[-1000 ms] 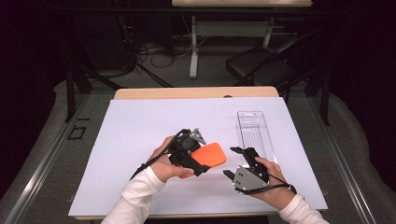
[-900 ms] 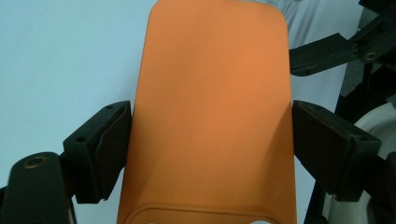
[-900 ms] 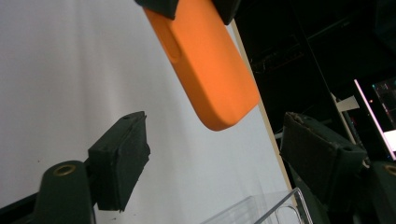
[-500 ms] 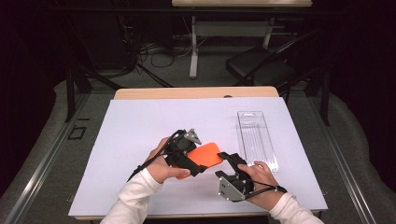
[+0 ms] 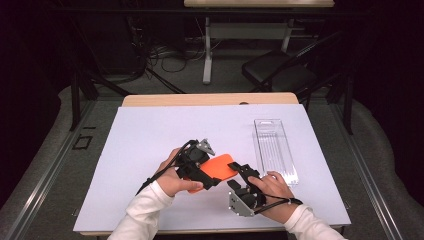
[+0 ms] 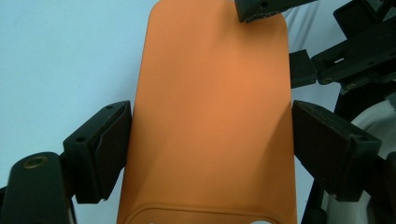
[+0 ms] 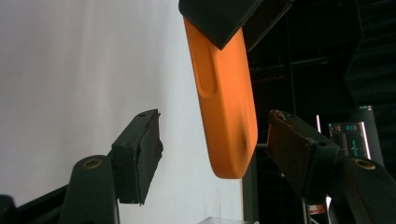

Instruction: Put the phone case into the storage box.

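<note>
Orange phone case (image 5: 218, 168): held above the bench (image 5: 150, 135), clamped by its long edges in left gripper (image 6: 210, 140); right gripper (image 7: 215, 154), fingers (image 7: 140, 154) apart astride its free end, should centre there before closing squarely.

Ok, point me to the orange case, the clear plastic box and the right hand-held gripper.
orange case (image 6: 210, 116), left gripper view, middle of its flat back.
clear plastic box (image 5: 274, 149), high view, its ribbed floor.
right hand-held gripper (image 7: 215, 144), right gripper view, between its fingertips.
</note>
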